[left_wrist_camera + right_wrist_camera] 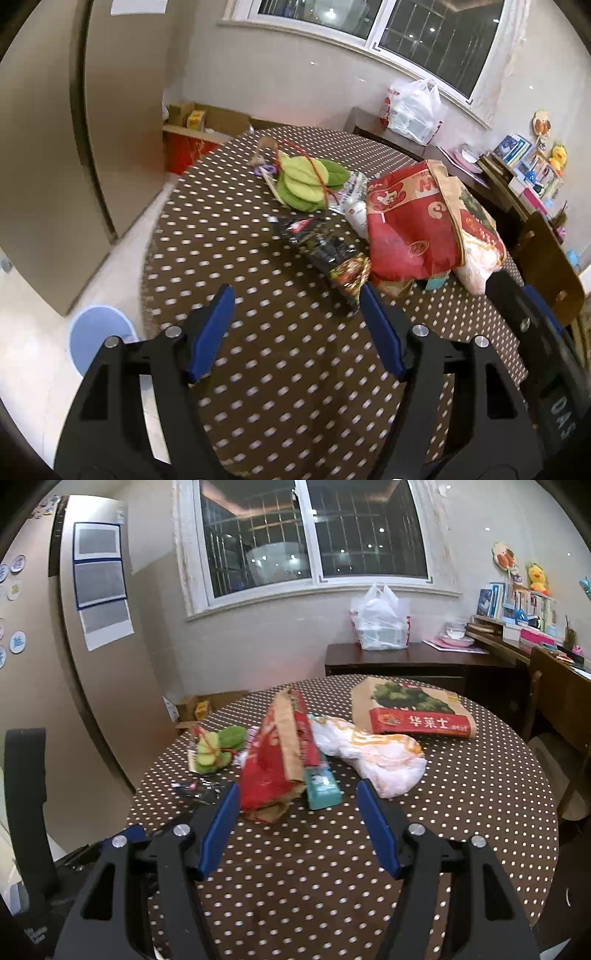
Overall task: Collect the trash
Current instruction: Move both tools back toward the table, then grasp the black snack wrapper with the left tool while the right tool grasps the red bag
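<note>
Right gripper, jaws wide and empty, faces the red wrapper at twelve o'clock, its long axis running upward toward one.

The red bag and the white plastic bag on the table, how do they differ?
The red bag stands up in a crumpled peak; the white plastic bag lies flat. The red bag is printed; the white plastic bag is mostly plain with orange marks. Both are crumpled on the dotted table.

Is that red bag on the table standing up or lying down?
Lying down: the red bag is slumped and crumpled on the table, among other wrappers.
</note>
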Demonstrator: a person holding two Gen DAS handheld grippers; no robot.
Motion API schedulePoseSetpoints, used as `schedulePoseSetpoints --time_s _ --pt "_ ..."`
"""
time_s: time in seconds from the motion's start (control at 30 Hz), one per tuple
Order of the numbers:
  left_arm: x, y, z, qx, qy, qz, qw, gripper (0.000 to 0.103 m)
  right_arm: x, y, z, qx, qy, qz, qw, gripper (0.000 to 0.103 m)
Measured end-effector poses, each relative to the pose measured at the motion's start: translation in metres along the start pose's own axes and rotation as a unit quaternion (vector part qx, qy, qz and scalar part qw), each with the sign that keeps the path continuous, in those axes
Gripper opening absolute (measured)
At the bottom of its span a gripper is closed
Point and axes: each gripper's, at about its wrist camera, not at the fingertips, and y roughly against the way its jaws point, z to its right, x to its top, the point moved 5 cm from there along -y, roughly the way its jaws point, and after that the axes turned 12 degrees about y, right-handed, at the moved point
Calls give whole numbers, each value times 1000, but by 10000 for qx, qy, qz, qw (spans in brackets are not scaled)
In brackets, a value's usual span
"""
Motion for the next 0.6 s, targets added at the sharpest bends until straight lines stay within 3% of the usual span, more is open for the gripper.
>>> schedulePoseSetpoints --time_s 0.13,0.3,0.4,0.47,0.6 --pt "5 -19 9 -5 133 -124 9998 69 -1 -16 8 54 -143 -177 9997 65" --pt "12 -37 18 257 -133 -73 9996 69 -4 -33 13 166 -283 -354 9988 65" --pt "18 -40 18 199 -122 -134 9996 64 -3 -44 18 242 -397 -435 9980 65" --pt "22 -44 17 225 -118 -193 9995 45 -2 -49 19 364 -487 -522 9968 65" --pt "26 -48 16 94 -71 -289 9995 29 9 -57 12 358 -359 -528 9973 65"
